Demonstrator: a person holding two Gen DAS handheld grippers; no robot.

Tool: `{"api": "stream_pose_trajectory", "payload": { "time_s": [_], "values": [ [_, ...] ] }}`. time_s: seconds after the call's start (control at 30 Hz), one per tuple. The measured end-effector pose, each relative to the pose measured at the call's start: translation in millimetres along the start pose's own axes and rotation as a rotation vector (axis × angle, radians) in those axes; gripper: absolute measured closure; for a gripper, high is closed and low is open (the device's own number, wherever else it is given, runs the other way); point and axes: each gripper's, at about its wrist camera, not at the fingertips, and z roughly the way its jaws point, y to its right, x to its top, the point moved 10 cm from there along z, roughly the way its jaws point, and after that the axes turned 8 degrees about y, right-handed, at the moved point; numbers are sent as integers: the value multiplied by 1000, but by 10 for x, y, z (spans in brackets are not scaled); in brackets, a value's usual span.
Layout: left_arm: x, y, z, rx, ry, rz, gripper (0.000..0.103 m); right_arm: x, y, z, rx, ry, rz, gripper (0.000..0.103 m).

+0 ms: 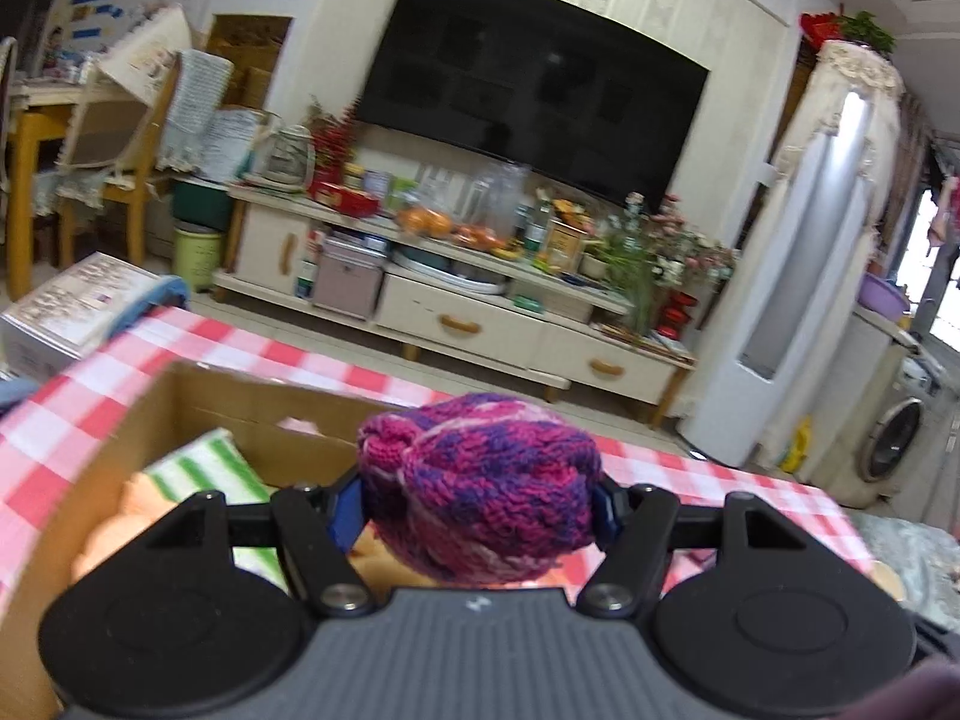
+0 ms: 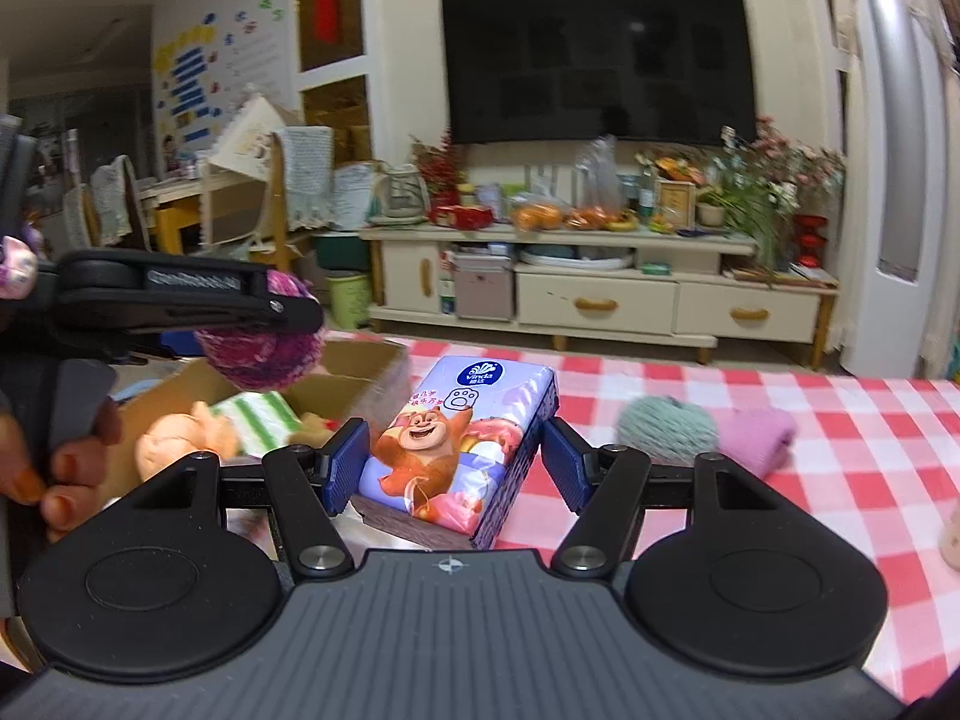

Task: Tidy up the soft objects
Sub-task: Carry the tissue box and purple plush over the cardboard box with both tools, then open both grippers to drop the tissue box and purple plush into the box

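Note:
My left gripper [image 1: 480,501] is shut on a purple and pink knitted ball [image 1: 480,480] and holds it above an open cardboard box [image 1: 108,450]. The box holds a green striped cloth [image 1: 204,468] and an orange plush toy [image 2: 180,438]. In the right wrist view the left gripper [image 2: 288,306] hovers over the box [image 2: 372,360] with the ball [image 2: 264,354]. My right gripper [image 2: 453,462] is open around a purple tissue pack [image 2: 462,438] printed with a cartoon bear. Its pads [image 2: 345,462] stand at the pack's sides.
A red and white checked cloth [image 2: 840,450] covers the table. A grey-green yarn ball [image 2: 666,429] and a pink folded cloth [image 2: 759,432] lie right of the pack. A TV cabinet [image 2: 600,300] stands beyond the table. A white box [image 1: 66,312] sits at far left.

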Motion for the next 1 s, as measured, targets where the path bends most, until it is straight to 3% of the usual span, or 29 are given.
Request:
{"api": "stream_pose_trajectory", "payload": {
  "time_s": [0.33, 0.93, 1.0],
  "values": [
    [97, -402, 88, 127, 1, 33, 35, 82, -463, 218, 104, -21, -48, 24],
    [82, -666, 157, 210, -55, 49, 29, -88, -906, 495, 189, -109, -125, 22],
    [83, -681, 158, 219, -58, 56, 25, -102, -913, 506, 198, -117, -123, 16]
  ]
}}
